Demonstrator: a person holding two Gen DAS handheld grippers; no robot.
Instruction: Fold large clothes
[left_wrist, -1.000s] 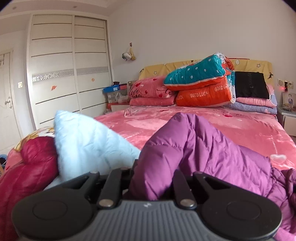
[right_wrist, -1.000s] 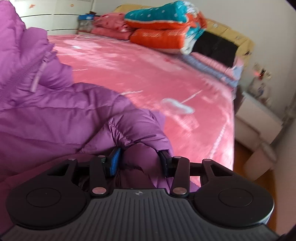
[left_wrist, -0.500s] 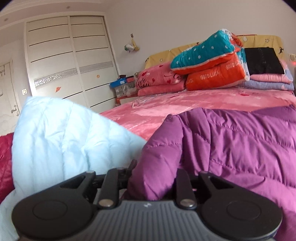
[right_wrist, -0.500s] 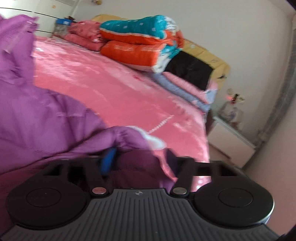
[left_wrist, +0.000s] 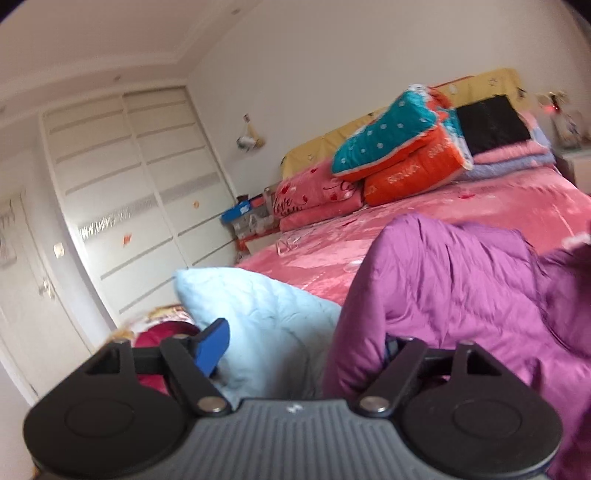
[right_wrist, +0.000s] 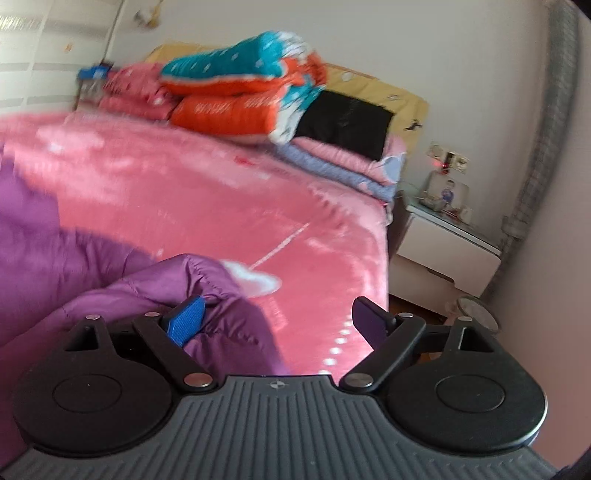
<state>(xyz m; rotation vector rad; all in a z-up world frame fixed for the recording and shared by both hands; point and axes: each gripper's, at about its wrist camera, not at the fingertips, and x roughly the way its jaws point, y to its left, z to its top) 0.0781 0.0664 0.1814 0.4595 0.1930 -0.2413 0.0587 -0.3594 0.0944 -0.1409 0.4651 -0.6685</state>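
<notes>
In the left wrist view, a dark red padded garment (left_wrist: 155, 334) lies at about nine o'clock beside a pale blue quilted garment (left_wrist: 266, 325). A second ago the left gripper (left_wrist: 306, 345) was pinched on a fold of the puffy purple quilted down jacket (left_wrist: 461, 295). Now its jaws are opening: the blue-padded left finger (left_wrist: 212, 345) stands clear in front of the pale blue cloth, while the right finger sits against the jacket's edge, half hidden by it. No pinch is left on that side. The jacket has slumped onto the shiny pink satin bed cover (left_wrist: 517, 199) at three o'clock, below the stacked orange and teal folded quilts (left_wrist: 402, 147) at one o'clock.

In the right wrist view the jacket (right_wrist: 92, 280) fills nine o'clock, and one rounded fold reaches the blue pad of the right gripper (right_wrist: 277, 321). That gripper was also clamped on purple cloth; it is now spread wide, its jaws opening, with bare pink cover (right_wrist: 221, 192) between the fingers. The frame is motion-blurred, so whether the fold merely brushes the left pad or leans on it is hard to say.

Both releases together suggest one fold has been laid down, and a fresh grasp of the jacket is probably due next.
</notes>
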